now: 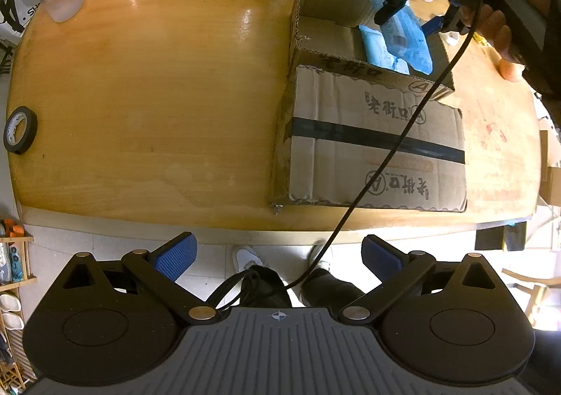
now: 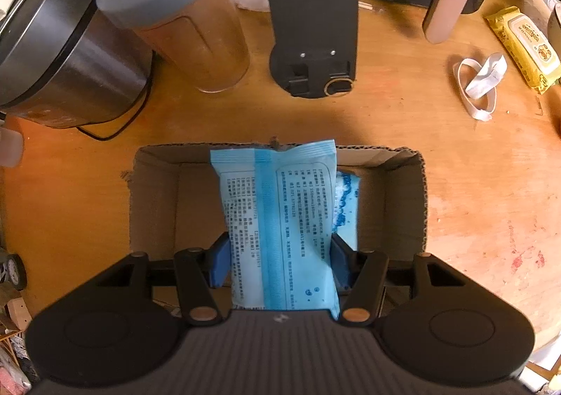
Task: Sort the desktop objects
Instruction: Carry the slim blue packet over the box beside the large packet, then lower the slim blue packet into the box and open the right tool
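table (image 1: 140,86): glossy varnished wood | box (image 1: 371,156) on table: matt corrugated cardboard, rough torn edges | pack (image 2: 280,219) over box: glossy blue plastic film | cooker (image 2: 52,54) beyond box: brushed metal

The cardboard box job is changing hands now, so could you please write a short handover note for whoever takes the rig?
Right gripper: shut on a blue wipes pack, pointing down over the open cardboard box.
Left gripper: open, empty, at the near table edge.
Done: another blue pack already lies in the box.
Left: release the held pack into the box. Probably still to sort: yellow wipes pack, white strap, black tape roll, all on the table.
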The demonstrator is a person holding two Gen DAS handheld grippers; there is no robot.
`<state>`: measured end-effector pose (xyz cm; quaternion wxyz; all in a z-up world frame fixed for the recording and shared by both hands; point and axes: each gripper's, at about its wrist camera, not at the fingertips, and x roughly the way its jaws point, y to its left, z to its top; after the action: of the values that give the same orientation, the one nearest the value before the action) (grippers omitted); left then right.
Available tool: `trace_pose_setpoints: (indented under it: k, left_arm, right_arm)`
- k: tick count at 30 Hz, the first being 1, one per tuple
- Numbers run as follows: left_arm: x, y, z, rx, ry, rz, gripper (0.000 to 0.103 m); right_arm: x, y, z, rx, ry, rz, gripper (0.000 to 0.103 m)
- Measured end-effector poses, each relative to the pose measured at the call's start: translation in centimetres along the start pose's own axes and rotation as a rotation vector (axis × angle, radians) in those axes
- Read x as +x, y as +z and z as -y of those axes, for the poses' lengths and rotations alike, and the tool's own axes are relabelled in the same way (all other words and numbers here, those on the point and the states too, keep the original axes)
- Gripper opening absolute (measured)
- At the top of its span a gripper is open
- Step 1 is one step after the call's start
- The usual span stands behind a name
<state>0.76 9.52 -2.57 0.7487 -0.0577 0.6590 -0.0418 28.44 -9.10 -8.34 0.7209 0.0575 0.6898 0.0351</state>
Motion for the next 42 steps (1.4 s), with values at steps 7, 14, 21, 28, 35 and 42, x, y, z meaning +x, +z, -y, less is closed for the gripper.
trace_pose_setpoints:
  k: [7,14,21,28,35,42]
  left_arm:
    - [0.0,0.0,-0.1,-0.003,0.001,-0.002,0.103]
    - [0.0,-0.1,-0.3,-0.003,0.000,-0.003,0.103]
    - [0.0,-0.1,-0.7,-0.015,0.003,-0.003,0.103]
    - [0.0,0.0,-1.1,-0.029,0.005,-0.004,0.103]
    - [0.0,0.1,-1.3,-0.035,0.006,-0.005,0.103]
    - [0.1,0.2,-1.5,-0.039,0.008,-0.007,0.103]
  right_arm:
    - [0.4,-0.1,-1.3,0.006,0.015,-0.002,0.060]
    - [0.9,-0.1,-2.7,0.007,0.026,-0.005,0.060]
    - [1.7,-0.1,-4.0,0.003,0.022,-0.011,0.060]
    - [2.1,0.1,-4.9,-0.001,0.016,-0.015,0.060]
    - [2.4,0.2,-5.3,0.001,0.014,-0.013,0.060]
    - [2.7,0.4,-5.3,0.009,0.014,-0.014,0.060]
